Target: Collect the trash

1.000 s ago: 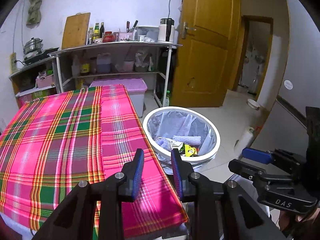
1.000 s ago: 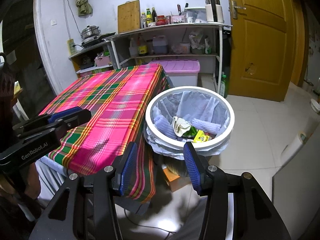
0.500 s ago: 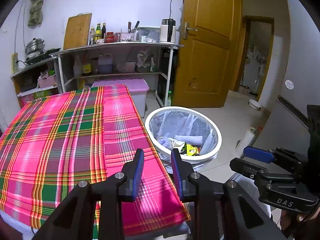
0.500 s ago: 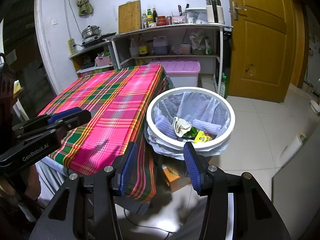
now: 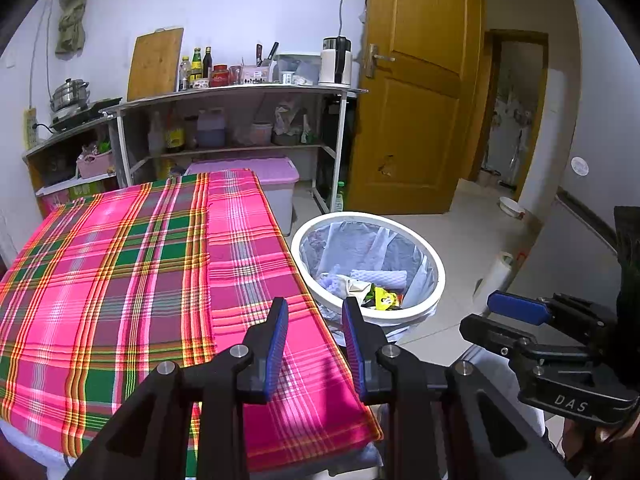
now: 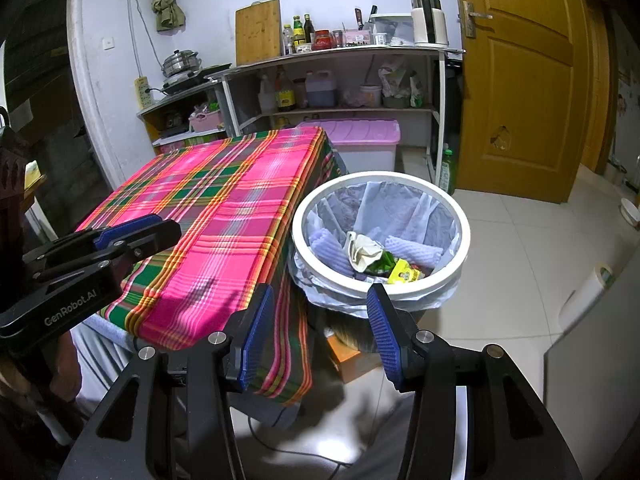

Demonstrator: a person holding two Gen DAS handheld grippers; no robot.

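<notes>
In the left wrist view, the left tongs (image 5: 314, 334) fill the bottom centre, blue pads parted by a narrow gap with nothing between them, hanging over the near right corner of the tabletop (image 5: 120, 280), which is covered by a pink, green and orange plaid cloth. The right tongs (image 5: 516, 308) show at the lower right edge of this view, seen from the side.

Just right of the tabletop's edge, on the tiled floor, stands the white-rimmed trash bin (image 5: 434, 264), lined with a translucent plastic bag. The trash (image 5: 376, 292) lies inside at the bottom: white foam netting, a crumpled pale wrapper, and green and yellow packets.

In the right wrist view, the right tongs (image 6: 320, 332) sit at the bottom centre, pads standing wider apart and empty, above the floor between the hanging cloth edge and the trash bin (image 6: 460, 216). The trash (image 6: 384, 258) shows in the bin at mid frame. The left tongs (image 6: 132, 232) appear at the left edge, over the tabletop (image 6: 224, 208).

Behind, at upper centre, a metal shelf rack (image 6: 440, 92) carries bottles, a cutting board (image 6: 258, 32) and a kettle (image 6: 428, 20). A pink-lidded storage box (image 6: 360, 136) stands under it, and a wooden door (image 6: 528, 80) fills the upper right.
</notes>
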